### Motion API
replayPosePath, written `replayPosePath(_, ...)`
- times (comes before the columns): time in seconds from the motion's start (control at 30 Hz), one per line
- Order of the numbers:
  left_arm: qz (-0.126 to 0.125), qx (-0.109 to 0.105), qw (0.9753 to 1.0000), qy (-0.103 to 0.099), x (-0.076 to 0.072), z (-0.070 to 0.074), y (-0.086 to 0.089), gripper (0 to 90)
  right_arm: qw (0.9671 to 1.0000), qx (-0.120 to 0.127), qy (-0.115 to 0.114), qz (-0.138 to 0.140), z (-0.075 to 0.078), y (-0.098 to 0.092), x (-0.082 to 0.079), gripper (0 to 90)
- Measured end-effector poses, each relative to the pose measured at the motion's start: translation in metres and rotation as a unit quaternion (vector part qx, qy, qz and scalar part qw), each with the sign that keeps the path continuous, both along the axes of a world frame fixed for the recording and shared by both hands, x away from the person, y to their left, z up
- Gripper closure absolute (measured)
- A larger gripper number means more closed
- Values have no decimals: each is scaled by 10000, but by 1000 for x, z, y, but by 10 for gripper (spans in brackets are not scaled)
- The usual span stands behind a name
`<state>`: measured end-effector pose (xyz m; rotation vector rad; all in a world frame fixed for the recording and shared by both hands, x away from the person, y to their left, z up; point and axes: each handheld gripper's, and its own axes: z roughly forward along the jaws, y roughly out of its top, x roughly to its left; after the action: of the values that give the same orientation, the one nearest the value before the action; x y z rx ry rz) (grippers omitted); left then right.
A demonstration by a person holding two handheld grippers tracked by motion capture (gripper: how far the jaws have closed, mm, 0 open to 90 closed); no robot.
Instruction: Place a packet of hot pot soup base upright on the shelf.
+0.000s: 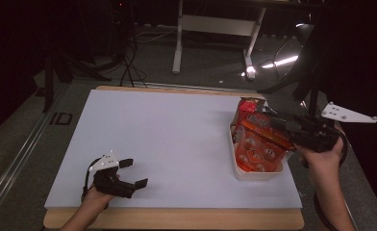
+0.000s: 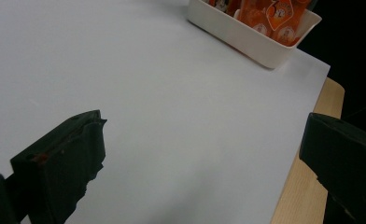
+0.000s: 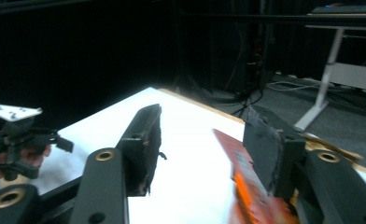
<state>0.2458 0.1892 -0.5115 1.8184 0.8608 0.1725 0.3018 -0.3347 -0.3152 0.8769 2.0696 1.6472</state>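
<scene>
1. Overhead, from the high view: my right gripper hangs over the white tray at the right edge of the white table, level with the upper end of the orange snack packet that stands tilted in the tray. I cannot tell from this view how its jaws stand. My left gripper rests low near the table's front left corner, well apart from the tray, jaws spread with nothing between them. A dark floor and a white desk frame lie beyond the table.

2. Along my left gripper in the left gripper view: both black jaws stand wide apart over bare table. The tray sits far off at the top, orange packets showing above its wall.

3. Along my right gripper in the right gripper view: the jaws are parted, not clamped on anything. The snack packet, blurred, rises just beside the inner face of the right-hand jaw; whether it touches I cannot tell. My left gripper shows at the far left over the table.
</scene>
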Motion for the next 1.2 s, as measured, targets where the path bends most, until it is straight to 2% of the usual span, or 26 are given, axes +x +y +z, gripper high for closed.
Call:
replayPosePath(0.2,-32,-26,10000,-25,0,-1,0,8,9996,32,21,277,-5,30,-2,200)
replayPosePath(0.3,-33,-42,10000,-25,0,-1,1,8,9990,61,70,444,-13,42,-2,144)
replayPosePath(0.43,-28,-72,10000,9,-1,-3,3,8,9982,116,208,545,-26,54,-2,146)
replayPosePath(0.5,-38,-69,10000,12,-1,-3,4,8,9974,67,250,675,-33,58,-2,142)
replayPosePath(0.6,-56,-97,9999,2,-2,-2,3,8,9973,10,296,678,-41,62,-3,144)
replayPosePath(0.67,-58,-89,9999,-9,-2,-2,3,8,9977,-26,215,635,-45,64,-4,144)
replayPosePath(0.83,-71,-85,9999,-22,-3,-2,2,8,9966,-70,203,794,-54,67,-5,144)
replayPosePath(1.2,-93,-59,9999,-4,-3,-3,2,8,9942,-218,409,968,-79,81,-9,145)
